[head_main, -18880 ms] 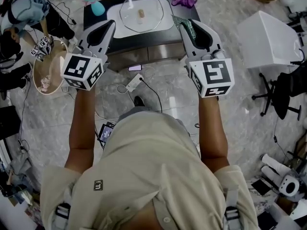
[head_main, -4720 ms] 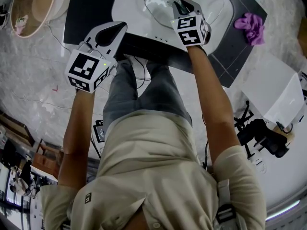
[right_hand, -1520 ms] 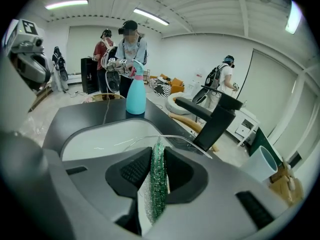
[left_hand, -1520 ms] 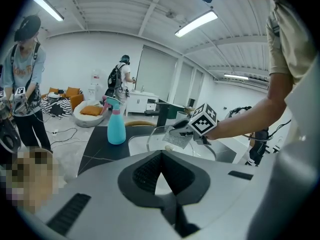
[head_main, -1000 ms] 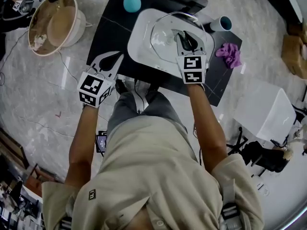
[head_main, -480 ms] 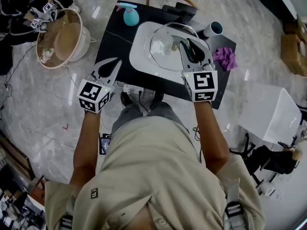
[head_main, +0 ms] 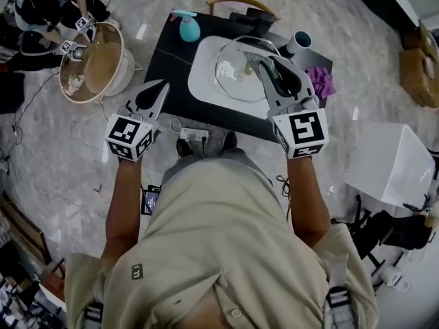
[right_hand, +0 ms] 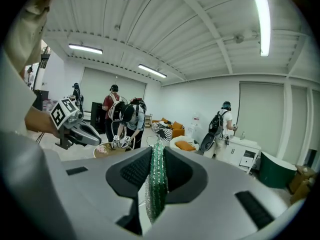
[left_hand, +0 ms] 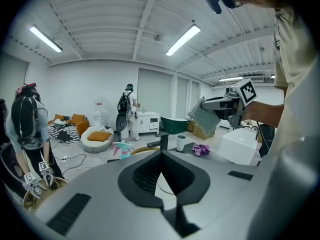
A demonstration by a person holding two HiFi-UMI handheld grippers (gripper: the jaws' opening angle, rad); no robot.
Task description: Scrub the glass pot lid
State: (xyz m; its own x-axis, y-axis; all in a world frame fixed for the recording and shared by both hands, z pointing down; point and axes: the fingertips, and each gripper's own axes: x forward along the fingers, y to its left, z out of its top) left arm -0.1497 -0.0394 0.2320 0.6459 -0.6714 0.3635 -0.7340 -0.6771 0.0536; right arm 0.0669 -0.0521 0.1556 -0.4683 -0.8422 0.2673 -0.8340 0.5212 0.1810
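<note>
Right gripper (head_main: 266,68) has its jaws pinched flat on the one scouring pad (right_hand: 156,184), a thin green sheet of glittery mesh, held edge-on and up in the air, off the glass. Left gripper (head_main: 162,86) is at 9 o'clock of the table, jaws pressed together with nothing between them. One glass pot lid (head_main: 230,74): clear and round with a thin bright rim, the white showing straight through it. It lies in the smooth, rounded white basin (head_main: 200,67) on the matte black table (head_main: 168,64). Around the basin there's one teal spray bottle (head_main: 188,27) at 11 o'clock, one cylindrical cup (head_main: 298,42) at 1 o'clock and one crumpled purple cloth (head_main: 321,81) at 3 o'clock.
</note>
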